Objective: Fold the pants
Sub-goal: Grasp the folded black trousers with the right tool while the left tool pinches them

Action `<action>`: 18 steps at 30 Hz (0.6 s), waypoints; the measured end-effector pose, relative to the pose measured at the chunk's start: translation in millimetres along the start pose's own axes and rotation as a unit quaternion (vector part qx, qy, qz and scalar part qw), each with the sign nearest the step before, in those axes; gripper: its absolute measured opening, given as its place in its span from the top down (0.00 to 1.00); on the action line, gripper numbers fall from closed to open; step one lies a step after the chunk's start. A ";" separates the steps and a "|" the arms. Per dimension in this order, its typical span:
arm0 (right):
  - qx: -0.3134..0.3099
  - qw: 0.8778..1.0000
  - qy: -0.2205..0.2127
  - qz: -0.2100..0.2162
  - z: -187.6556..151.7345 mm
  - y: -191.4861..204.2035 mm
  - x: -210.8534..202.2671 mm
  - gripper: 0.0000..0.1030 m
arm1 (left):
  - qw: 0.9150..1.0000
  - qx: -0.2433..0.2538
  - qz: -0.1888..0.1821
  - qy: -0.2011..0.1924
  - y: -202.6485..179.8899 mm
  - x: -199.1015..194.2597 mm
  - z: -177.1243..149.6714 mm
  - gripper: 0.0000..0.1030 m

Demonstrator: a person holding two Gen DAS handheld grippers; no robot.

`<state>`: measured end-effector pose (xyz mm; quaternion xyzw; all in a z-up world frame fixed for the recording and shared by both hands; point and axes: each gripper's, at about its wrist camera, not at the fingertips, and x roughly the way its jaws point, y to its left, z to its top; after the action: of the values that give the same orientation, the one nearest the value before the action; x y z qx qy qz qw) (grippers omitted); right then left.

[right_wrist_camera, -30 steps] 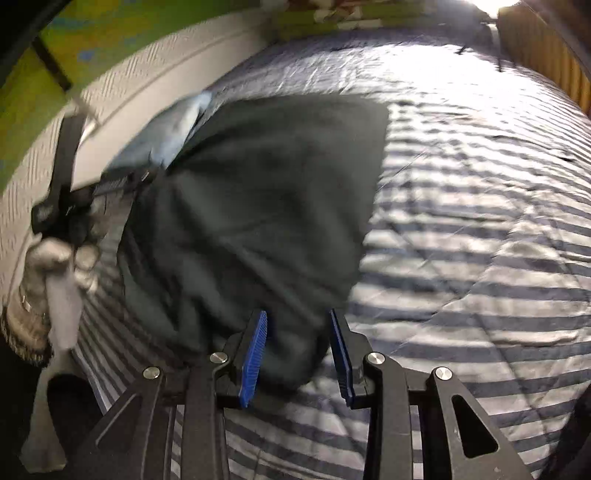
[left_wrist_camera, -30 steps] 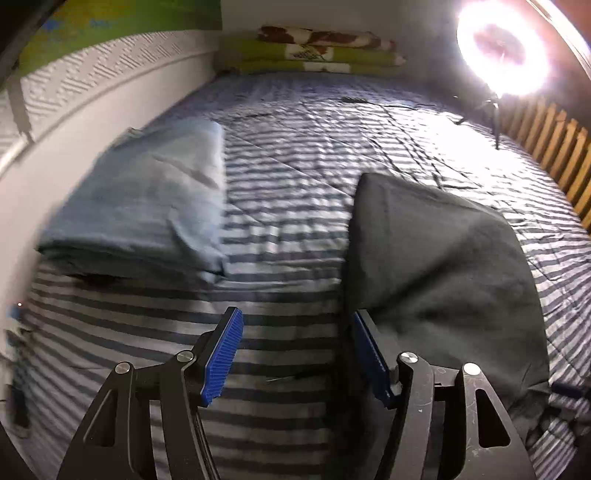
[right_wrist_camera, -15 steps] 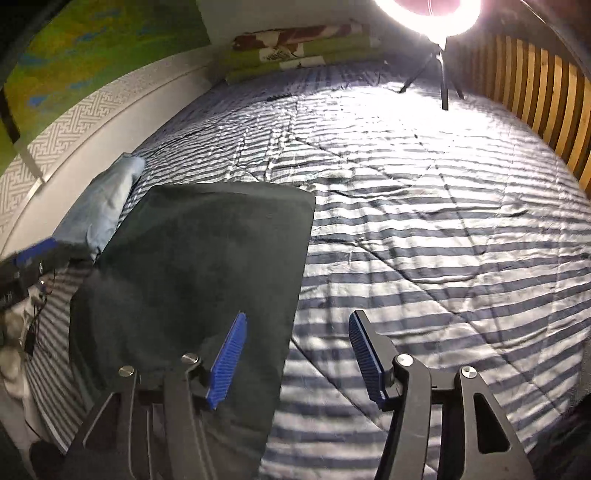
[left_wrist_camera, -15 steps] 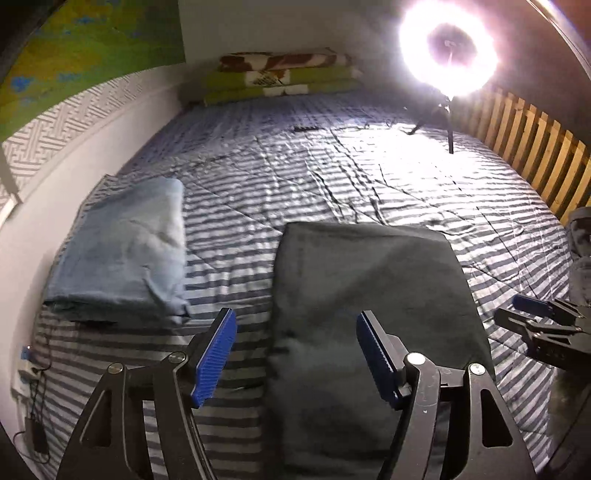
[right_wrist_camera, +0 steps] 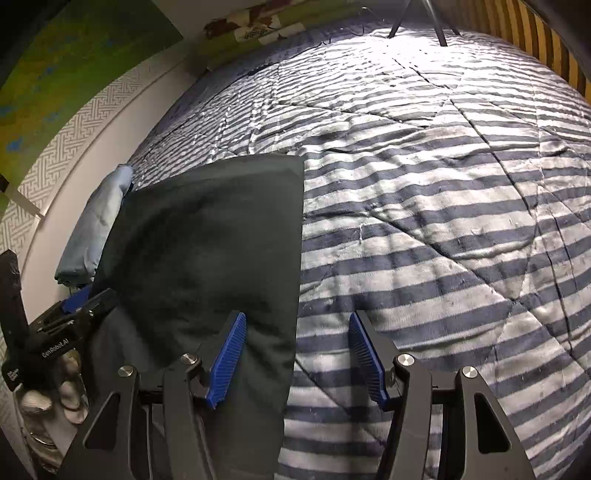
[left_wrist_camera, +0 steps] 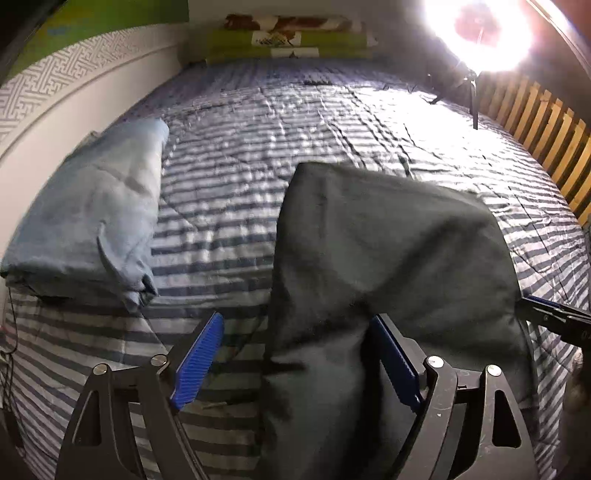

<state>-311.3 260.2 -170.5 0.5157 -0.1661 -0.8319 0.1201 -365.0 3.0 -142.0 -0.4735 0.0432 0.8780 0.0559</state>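
Dark folded pants (left_wrist_camera: 388, 251) lie on the striped quilt (left_wrist_camera: 295, 122) near its near edge, beside folded light-blue pants (left_wrist_camera: 92, 210) at the wall-side edge. Left gripper (left_wrist_camera: 295, 354), jaws spread, straddles the dark pants' near end. Right gripper (right_wrist_camera: 295, 358), jaws spread, holds nothing.

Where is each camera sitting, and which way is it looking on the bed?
Left wrist: sits on the left gripper, looking along the striped quilt toward the ring light; its open blue-padded fingers show, and the right gripper's tip at right.
Right wrist: sits on the right gripper, facing up the bed; its open fingers show, and the left gripper in a gloved hand.
Shared: folded dark green pants, folded light blue garment, quilt.
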 end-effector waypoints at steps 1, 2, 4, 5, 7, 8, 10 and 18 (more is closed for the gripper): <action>-0.001 1.000 -0.001 0.001 0.0 0.5 0.6 0.47 | 1.000 0.005 0.004 -0.003 -1.3 -0.9 -0.4 0.17; -0.003 1.000 -0.003 0.002 -0.2 0.6 0.8 0.47 | 1.000 0.009 0.006 -0.003 -2.4 -0.4 -1.0 0.17; -0.006 1.000 -0.004 0.005 -0.3 1.0 1.2 0.46 | 1.000 0.009 0.004 0.000 -2.3 0.8 -1.9 0.17; -0.005 1.000 -0.005 0.006 -1.0 1.0 0.8 0.46 | 1.000 0.011 0.004 0.001 -1.9 1.1 -1.9 0.16; -0.004 1.000 -0.006 0.011 -0.7 1.6 2.1 0.46 | 1.000 0.016 0.005 0.000 -0.7 1.0 -3.0 0.15; -0.004 1.000 -0.006 0.013 0.1 1.7 2.0 0.46 | 1.000 0.016 0.003 -0.001 -0.1 0.8 -3.9 0.14; 0.001 1.000 -0.006 0.020 0.0 -0.1 0.8 0.46 | 1.000 0.013 -0.005 0.001 3.5 2.3 -4.5 0.13; 0.030 0.998 0.010 0.062 7.7 -9.3 3.5 0.46 | 0.988 -0.075 -0.121 0.054 37.7 26.8 2.5 0.11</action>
<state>-320.0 268.6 -174.0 0.5164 -0.2215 -0.8121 0.1574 -386.9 -32.5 -162.2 -0.5250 -0.0776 0.8386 0.1234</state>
